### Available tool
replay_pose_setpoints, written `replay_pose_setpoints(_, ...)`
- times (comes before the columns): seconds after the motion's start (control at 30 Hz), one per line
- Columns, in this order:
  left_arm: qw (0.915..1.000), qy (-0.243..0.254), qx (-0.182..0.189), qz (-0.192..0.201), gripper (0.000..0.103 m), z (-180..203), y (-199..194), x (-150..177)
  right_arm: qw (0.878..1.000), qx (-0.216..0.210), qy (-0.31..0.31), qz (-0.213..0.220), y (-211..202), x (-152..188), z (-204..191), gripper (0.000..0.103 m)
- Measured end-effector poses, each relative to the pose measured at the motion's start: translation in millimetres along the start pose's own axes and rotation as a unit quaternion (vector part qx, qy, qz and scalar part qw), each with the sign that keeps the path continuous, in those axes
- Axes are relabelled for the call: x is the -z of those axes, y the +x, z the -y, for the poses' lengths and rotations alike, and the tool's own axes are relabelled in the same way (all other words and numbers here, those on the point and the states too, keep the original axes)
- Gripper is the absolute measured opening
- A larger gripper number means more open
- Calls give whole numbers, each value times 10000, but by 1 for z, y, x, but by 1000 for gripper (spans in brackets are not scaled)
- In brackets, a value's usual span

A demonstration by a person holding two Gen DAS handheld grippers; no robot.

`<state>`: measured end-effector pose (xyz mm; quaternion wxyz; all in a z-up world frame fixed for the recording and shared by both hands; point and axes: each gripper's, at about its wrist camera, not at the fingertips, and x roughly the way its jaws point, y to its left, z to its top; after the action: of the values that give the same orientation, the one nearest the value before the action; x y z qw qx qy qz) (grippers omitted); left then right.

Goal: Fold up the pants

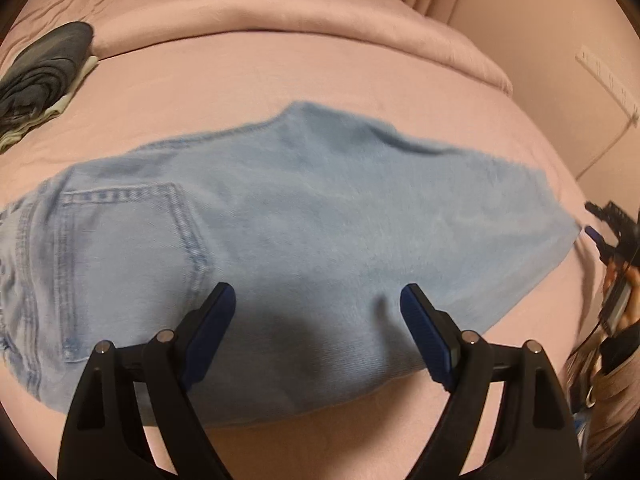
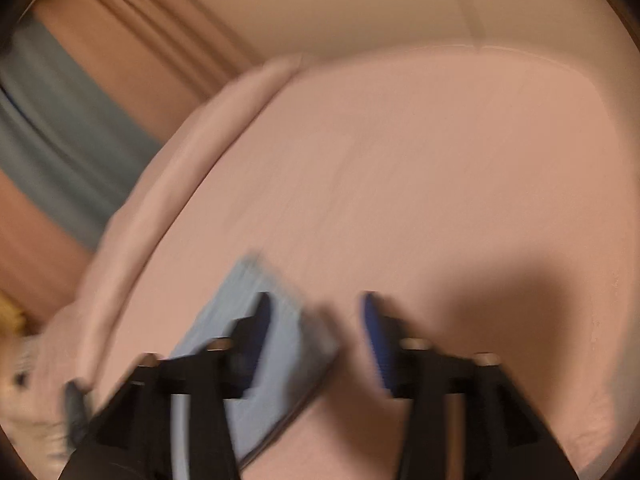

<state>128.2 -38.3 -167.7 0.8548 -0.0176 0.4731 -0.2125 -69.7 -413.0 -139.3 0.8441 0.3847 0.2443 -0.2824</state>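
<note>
While the folded jeans (image 1: 280,220) lie flat on the pink bed (image 1: 320,76) with both grippers, left gripper (image 1: 318,300) and right gripper (image 2: 314,312), open and empty, the next fold probably needs aligned edges.

One jeans (image 1: 304,208), one dark folded clothes pile (image 1: 40,80), two grippers: left gripper (image 1: 318,294), right gripper (image 2: 316,308).

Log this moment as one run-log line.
task: fold pants | jeans: flat on pink bed | left claw: open above jeans | right claw: open, holding nothing
</note>
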Motion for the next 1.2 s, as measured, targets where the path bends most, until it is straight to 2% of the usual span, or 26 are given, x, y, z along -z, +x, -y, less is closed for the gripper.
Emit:
replay_pose_setpoints(0.07, 9999, -79, 25, 91, 84, -4, -4, -3, 9985, -80, -509, 178, -11, -2, -17, 54)
replay_pose_setpoints(0.17, 9995, -288, -10, 151, 84, -7, 0, -7, 9864, -501, -1551, -190, -8, 12, -58, 54)
replay_pose_setpoints(0.23, 9990, -361, -136, 208, 85, -10, 5, -5, 9690, -791, -2296, -465, -2, 35, -85, 54)
replay_pose_setpoints(0.3, 9987, -379, -332, 107, 84, -16, 16, -1, 9512, -729, -2936, -611, 7, 61, -97, 54)
replay_pose_setpoints(0.33, 9988, -360, -313, 73, 85, -18, 21, 2, 9437, -606, -3165, -751, 18, 73, -99, 54)
replay_pose_setpoints(0.4, 9992, -144, -321, 200, 85, -16, 20, 7, 9386, -396, -3276, -1009, 39, 91, -86, 53)
replay_pose_setpoints(0.43, 9991, -22, -387, 153, 85, -13, 20, 8, 9378, -443, -3353, -789, 35, 95, -82, 53)
replay_pose_setpoints(0.47, 9988, 86, -484, 69, 85, -9, 20, 8, 9355, -387, -3428, -762, 31, 94, -82, 53)
replay_pose_setpoints(0.53, 9985, 156, -518, -36, 85, -3, 17, 5, 9276, -81, -3638, -848, 32, 95, -98, 53)
replay_pose_setpoints(0.57, 9992, 152, -357, -22, 85, 0, 15, 2, 9237, 19, -3730, -875, 31, 94, -106, 53)
replay_pose_setpoints(0.7, 9997, 70, 240, 63, 85, 14, 16, -14, 9144, -779, -3850, -982, 24, 93, -161, 53)
replay_pose_setpoints(0.8, 9986, 106, 511, 23, 84, 31, 30, -31, 9007, -1441, -3859, -1382, 35, 101, -195, 53)
replay_pose_setpoints(0.87, 9979, 246, 597, 57, 84, 44, 40, -44, 8907, -1698, -3867, -1683, 53, 110, -218, 44)
replay_pose_setpoints(0.9, 9974, 330, 645, 47, 83, 50, 47, -50, 8832, -1812, -3930, -1810, 57, 118, -227, 32)
replay_pose_setpoints(0.97, 9969, 426, 650, -82, 83, 58, 67, -64, 8726, -1806, -4099, -1946, 69, 136, -242, 27)
replay_pose_setpoints(1.03, 9970, 503, 537, -251, 76, 60, 86, -79, 8620, -1796, -4203, -2190, 82, 151, -246, 9)
replay_pose_setpoints(1.07, 9974, 520, 373, -329, 73, 60, 98, -85, 8615, -1709, -4218, -2250, 85, 158, -242, 9)
replay_pose_setpoints(1.13, 9976, 518, 258, -369, 73, 61, 112, -97, 8638, -1587, -4203, -2279, 103, 151, -264, 8)
replay_pose_setpoints(1.17, 9981, 480, 247, -309, 74, 59, 112, -102, 8669, -1551, -4113, -2349, 106, 147, -265, 8)
replay_pose_setpoints(1.2, 9986, 419, 223, -240, 74, 58, 113, -109, 8756, -1556, -3850, -2469, 113, 140, -265, 8)
